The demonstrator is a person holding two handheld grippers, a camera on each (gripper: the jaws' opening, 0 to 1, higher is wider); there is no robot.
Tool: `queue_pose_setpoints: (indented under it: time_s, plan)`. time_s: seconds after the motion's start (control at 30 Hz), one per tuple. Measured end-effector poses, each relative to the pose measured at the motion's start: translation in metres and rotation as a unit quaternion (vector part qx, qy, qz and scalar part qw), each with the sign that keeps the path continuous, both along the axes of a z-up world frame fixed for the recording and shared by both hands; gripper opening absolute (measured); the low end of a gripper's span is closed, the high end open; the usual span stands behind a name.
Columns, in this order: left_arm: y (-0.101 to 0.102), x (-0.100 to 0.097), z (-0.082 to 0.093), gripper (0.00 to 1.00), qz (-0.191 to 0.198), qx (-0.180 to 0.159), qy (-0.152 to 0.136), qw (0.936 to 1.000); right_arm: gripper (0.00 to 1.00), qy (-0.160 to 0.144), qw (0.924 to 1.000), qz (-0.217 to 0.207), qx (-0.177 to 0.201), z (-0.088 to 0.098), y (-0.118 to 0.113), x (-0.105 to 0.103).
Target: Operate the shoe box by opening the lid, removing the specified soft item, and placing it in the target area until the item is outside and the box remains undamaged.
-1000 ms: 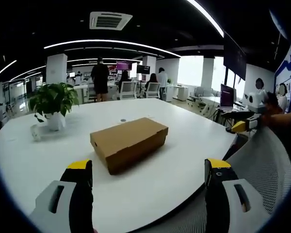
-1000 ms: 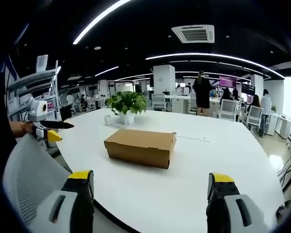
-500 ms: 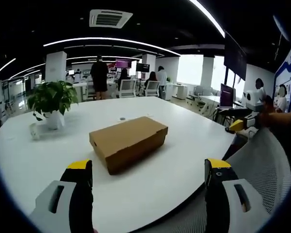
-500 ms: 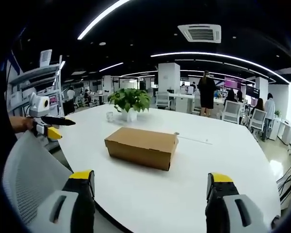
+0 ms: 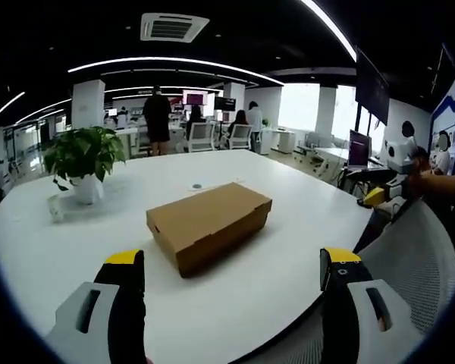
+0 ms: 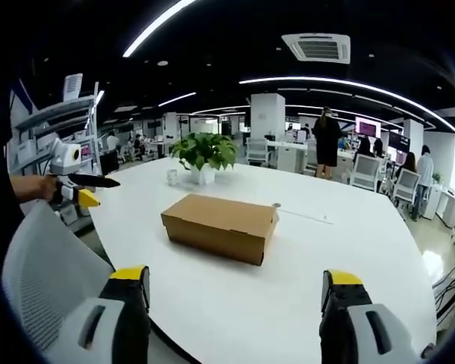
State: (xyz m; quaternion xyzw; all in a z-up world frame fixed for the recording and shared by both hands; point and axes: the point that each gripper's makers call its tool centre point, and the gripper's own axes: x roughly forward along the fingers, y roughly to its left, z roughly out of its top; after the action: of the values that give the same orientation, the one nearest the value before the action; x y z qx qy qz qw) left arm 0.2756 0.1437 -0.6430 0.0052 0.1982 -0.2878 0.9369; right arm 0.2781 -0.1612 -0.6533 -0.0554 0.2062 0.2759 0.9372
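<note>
Nothing has moved; the shoe box (image 5: 209,223) stays shut (mesh chair (image 6: 42,269) right view), both grippers (image 5: 231,280) (image 6: 235,299) wide, empty.

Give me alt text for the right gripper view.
A closed cardboard shoe box lies on a white round table beyond the open right gripper. A potted plant stands behind it, and the left gripper shows at far left.

The shut lid hides whatever the shoe box (image 5: 209,223) holds; the small flat object (image 5: 196,186) behind it is too small to identify.
</note>
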Motion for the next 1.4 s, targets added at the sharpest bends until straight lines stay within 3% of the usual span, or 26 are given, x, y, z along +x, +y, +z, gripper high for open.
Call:
queue_pose_setpoints:
  time_s: [0.6,1.07,1.4]
  plan:
    - [-0.01,0.031,-0.019,0.97,-0.006,-0.009,0.009,0.9999,0.93,0.005,0.9999,0.008,-0.009,-0.014,-0.001,0.02]
    - [-0.011,0.055,-0.04,0.96,0.002,-0.007,0.021,0.9998,0.9,0.012,0.9996,0.017,-0.019,-0.034,-0.007,0.045]
    - [-0.009,0.067,-0.049,0.93,0.005,-0.002,0.024,0.9997,0.87,0.0,0.9989,0.04,-0.025,-0.041,0.002,0.065]
